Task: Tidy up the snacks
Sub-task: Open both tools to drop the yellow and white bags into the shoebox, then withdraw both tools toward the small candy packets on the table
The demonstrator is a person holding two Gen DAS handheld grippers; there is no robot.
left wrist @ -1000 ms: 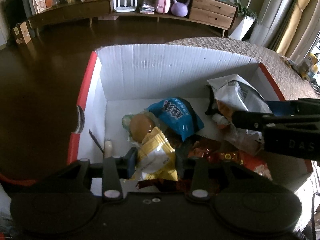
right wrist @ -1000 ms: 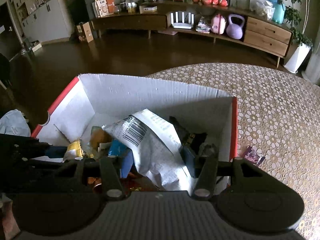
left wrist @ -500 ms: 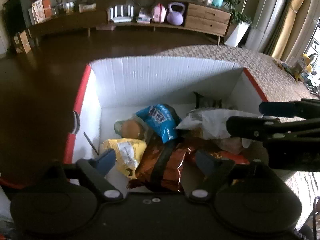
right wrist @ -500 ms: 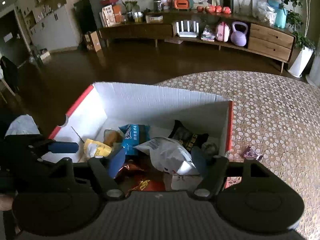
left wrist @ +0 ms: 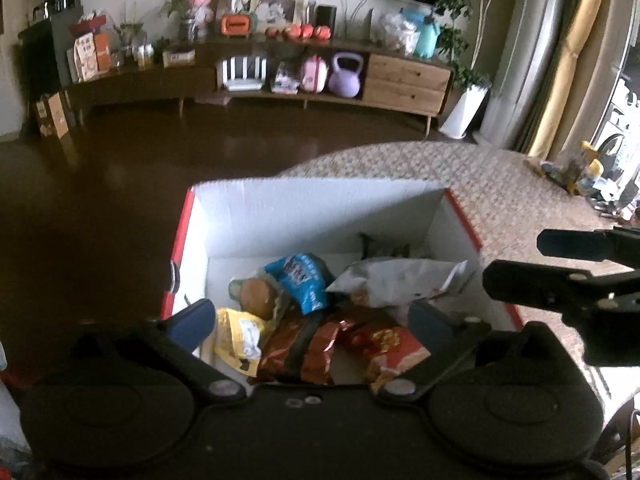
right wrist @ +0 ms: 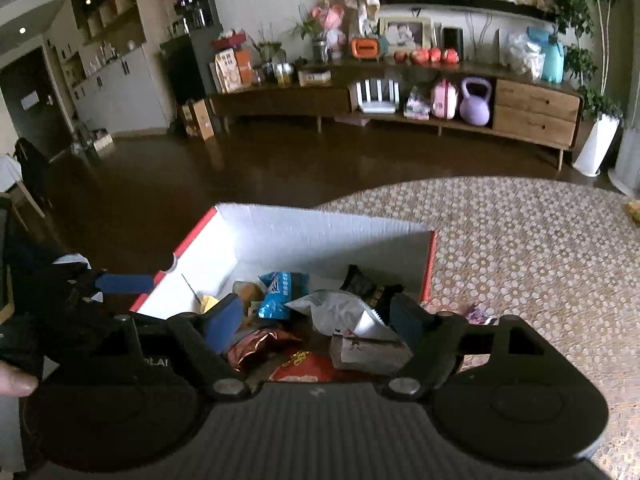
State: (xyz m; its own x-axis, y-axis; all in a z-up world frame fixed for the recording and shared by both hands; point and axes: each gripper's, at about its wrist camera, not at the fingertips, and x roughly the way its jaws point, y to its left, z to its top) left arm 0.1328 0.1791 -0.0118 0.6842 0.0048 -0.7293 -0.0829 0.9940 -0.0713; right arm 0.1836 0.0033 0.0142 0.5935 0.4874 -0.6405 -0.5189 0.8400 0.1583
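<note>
Both claws are hanging over the cardboard box (left wrist: 320, 216) right now and neither one is gripping anything. The left gripper (left wrist: 308, 320) is sitting spread really wide, jaws having just been opening, blue fingertips (left wrist: 192, 320) clear of the snacks below. The right gripper (right wrist: 316, 318) is spread too, a bit less wide, also having just been opening, nothing pinched between its pads.

All the snacks are lying inside the box, which is sitting at the edge of the patterned table (right wrist: 520, 248). In the left view, a yellow packet (left wrist: 238, 338) is lying at the near left side, a bun in clear wrap (left wrist: 256, 294) just behind it, a blue packet (left wrist: 302, 282) toward the middle, a white bag (left wrist: 396, 284) against the right wall, and brown-red foil bags (left wrist: 320, 344) along the near edge.

What the right view is giving that the left isn't: a small loose wrapper (right wrist: 478, 314) lying on the table just outside the box's right wall, a clearer look at the dark packet (right wrist: 368, 286) in the far right corner, and a bit of the person's hand (right wrist: 14, 380) at the left edge. The left view is showing the right gripper from the side.
</note>
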